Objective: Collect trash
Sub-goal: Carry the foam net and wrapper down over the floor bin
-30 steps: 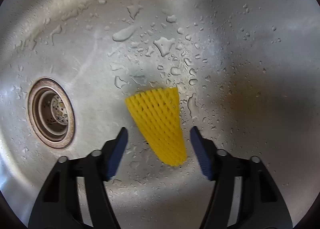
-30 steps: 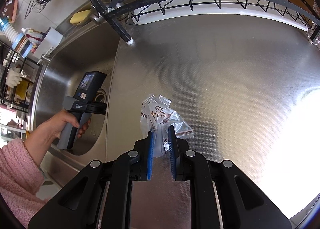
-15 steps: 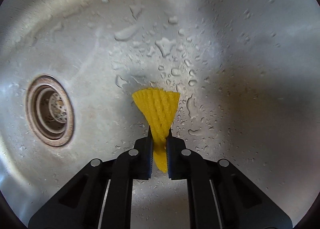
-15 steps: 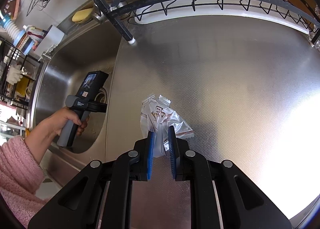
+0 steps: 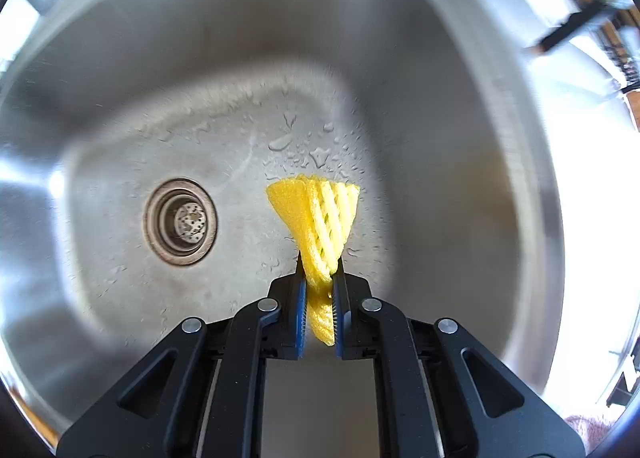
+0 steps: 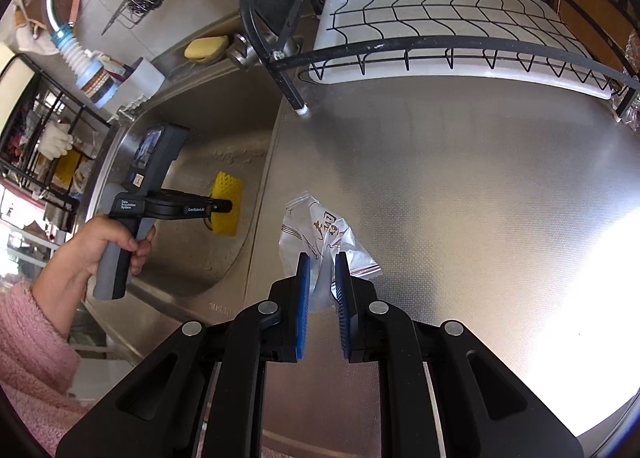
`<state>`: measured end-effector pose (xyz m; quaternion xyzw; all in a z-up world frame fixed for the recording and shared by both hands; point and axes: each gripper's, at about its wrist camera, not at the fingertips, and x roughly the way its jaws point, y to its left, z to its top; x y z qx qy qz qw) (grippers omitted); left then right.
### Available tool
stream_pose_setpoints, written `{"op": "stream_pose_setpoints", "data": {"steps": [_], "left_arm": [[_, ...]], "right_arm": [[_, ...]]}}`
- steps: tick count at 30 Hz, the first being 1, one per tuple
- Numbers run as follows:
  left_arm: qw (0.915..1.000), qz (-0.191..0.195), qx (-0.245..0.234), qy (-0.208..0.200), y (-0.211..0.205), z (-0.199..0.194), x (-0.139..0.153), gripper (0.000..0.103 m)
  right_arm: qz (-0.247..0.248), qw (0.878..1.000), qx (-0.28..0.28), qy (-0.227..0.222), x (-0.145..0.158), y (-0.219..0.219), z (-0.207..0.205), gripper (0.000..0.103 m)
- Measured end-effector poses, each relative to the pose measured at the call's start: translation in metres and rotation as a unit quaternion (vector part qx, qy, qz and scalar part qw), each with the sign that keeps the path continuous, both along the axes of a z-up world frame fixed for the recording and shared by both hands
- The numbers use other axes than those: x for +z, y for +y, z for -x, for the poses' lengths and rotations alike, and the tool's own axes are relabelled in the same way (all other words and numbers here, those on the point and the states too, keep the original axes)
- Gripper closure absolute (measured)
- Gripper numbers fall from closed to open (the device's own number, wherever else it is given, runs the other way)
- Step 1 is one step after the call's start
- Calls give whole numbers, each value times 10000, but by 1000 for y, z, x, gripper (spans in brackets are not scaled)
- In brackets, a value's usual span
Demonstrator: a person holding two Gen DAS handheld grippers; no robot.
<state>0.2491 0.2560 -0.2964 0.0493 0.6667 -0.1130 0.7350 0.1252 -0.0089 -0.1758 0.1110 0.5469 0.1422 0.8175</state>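
1. The sink [image 5: 120, 70] lay wet, its drain [image 5: 181, 222] left of centre on the floor.
2. The counter [image 6: 460, 186] spread right of the sink, a rack [image 6: 440, 18] along its far edge.
3. The left gripper [image 5: 319, 290] pinched the yellow net [image 5: 320, 218], which hung clear above the sink floor.
4. The right gripper [image 6: 322, 290] was clamped on the plastic wrapper [image 6: 320, 234], near the counter's left edge.
5. A hand [image 6: 100, 246] in a pink sleeve held the left gripper's handle.

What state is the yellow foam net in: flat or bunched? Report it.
Bunched. The yellow foam net is pinched between the left gripper pads, fanning out above the sink floor.
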Motion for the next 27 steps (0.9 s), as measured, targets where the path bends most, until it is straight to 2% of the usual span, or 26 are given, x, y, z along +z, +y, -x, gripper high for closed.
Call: {"op": "stream_pose_setpoints", "data": {"steps": [5,15,22,27], "left_arm": [[9987,44,131,-488,-22,38,53,94],[9933,157,294,-1106,-95,134,112,94],[9895,226,437,-1362,-159,220,128,94],[9873,397,562,-1435,-195,280,128,94]], "right_arm": [[-106,9995,117,-281,20,-16,21,90],[-239,9962,389,-743,50,-63,73,90],[-250,9941,535,-910,51,-107,133,90],[-275,9936,608,-912,44,-137,176,90]]}}
